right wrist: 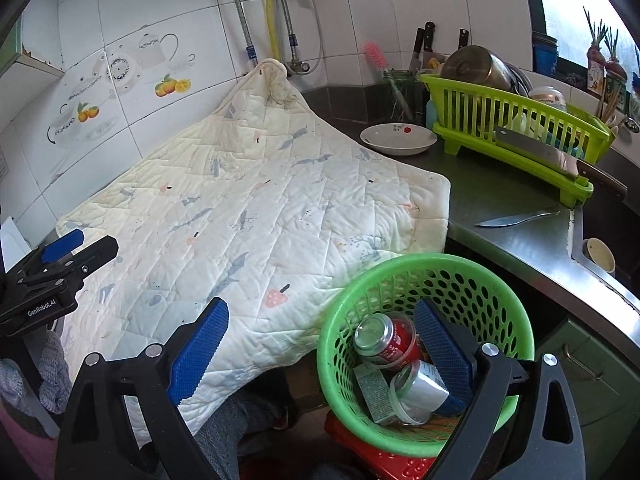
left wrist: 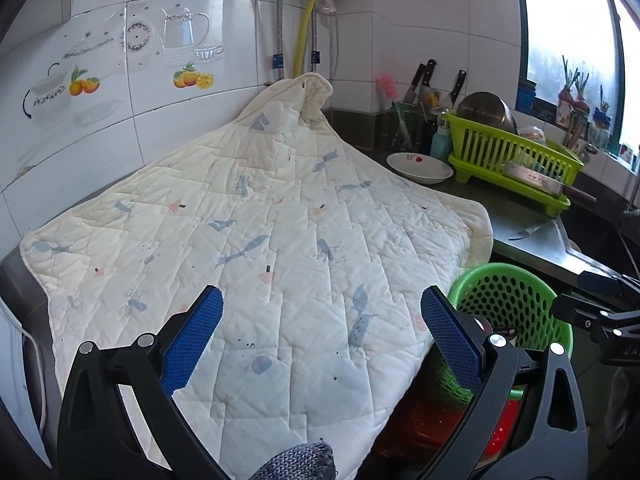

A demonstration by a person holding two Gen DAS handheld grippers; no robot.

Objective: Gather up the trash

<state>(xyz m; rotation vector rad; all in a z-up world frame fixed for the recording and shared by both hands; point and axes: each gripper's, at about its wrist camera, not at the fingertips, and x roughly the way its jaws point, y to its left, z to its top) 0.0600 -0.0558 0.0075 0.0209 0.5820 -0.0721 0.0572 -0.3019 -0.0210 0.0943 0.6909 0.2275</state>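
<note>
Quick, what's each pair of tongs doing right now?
Left tongs: open, empty, above the cream quilted mat.
Right tongs: open, empty, over the green perforated plastic basket.

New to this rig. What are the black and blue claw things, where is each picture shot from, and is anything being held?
No robot arm here: a person holds a two-finger gripper in each hand, with a fisheye camera on each looking forward along its blue pads.

In the left view, the left gripper hangs over a quilted cloth spread on the kitchen counter. Jaws open, nothing between them.

In the right view, the right gripper is above a green basket beside the cloth, jaws wide and empty. The basket holds a red can, a small carton and a clear cup.

Farther back stand a white bowl, a dish rack and a knife.
</note>
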